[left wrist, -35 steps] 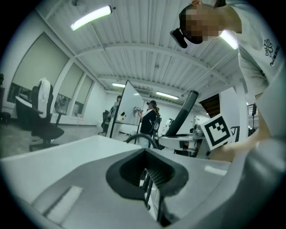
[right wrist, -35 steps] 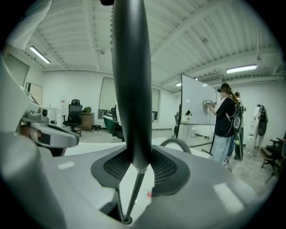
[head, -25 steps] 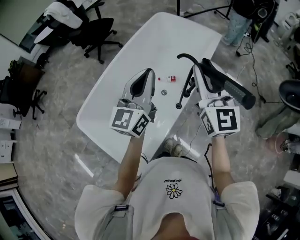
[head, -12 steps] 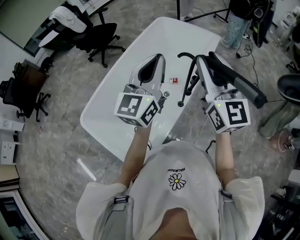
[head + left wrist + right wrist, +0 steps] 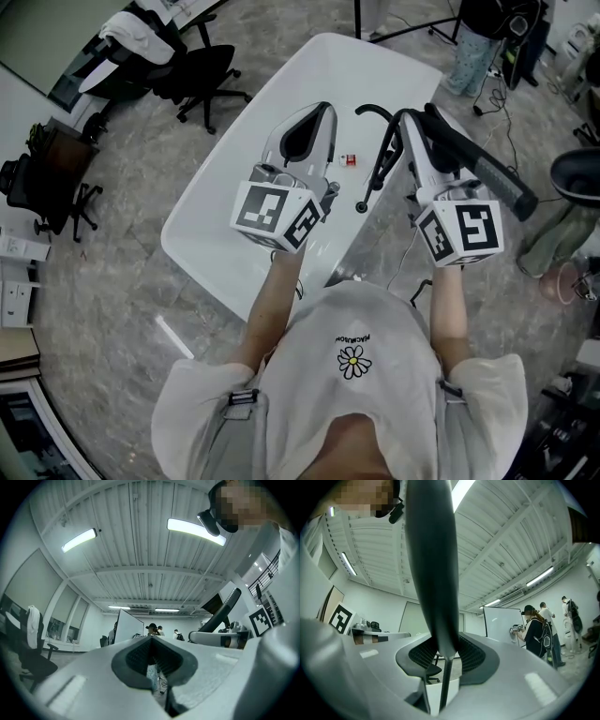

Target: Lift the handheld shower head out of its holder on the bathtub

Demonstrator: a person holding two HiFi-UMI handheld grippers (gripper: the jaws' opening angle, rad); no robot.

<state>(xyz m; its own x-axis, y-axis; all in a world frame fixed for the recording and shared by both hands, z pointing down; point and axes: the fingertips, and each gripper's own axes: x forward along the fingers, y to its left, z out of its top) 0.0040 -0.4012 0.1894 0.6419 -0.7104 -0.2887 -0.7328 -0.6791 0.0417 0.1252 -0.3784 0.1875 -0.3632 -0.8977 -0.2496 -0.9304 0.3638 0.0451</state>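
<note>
**Shower head held clear above the tub**

Both grippers sit higher and larger in the head view than a second earlier, and the shower head has risen with the right one. At mid-frame lies the white bathtub (image 5: 211, 220), slanting from lower left to upper right. A black office chair (image 5: 192, 61) stands on the floor at upper left.

Over the tub's right side, the shower head (image 5: 492, 183) shows as a long dark bar on a diagonal axis. Its thick free end points to the lower right of the frame, past the tub's edge, and its hose end points to the upper left. In the right gripper view the same bar (image 5: 431, 573) stands nearly upright through the middle of the frame.

The right gripper (image 5: 412, 122) is clamped on the bar, ridged pads (image 5: 471, 656) pressing either side where it tapers into the hose. The left gripper (image 5: 321, 117), at centre frame over the tub, has its jaws drawn together at the tips, nothing between them.

The black hose (image 5: 375, 173) arcs from the bar's upper-left end and drops to the tub's rim. A small red-and-white item (image 5: 348, 160) lies on the tub between the grippers.
</note>
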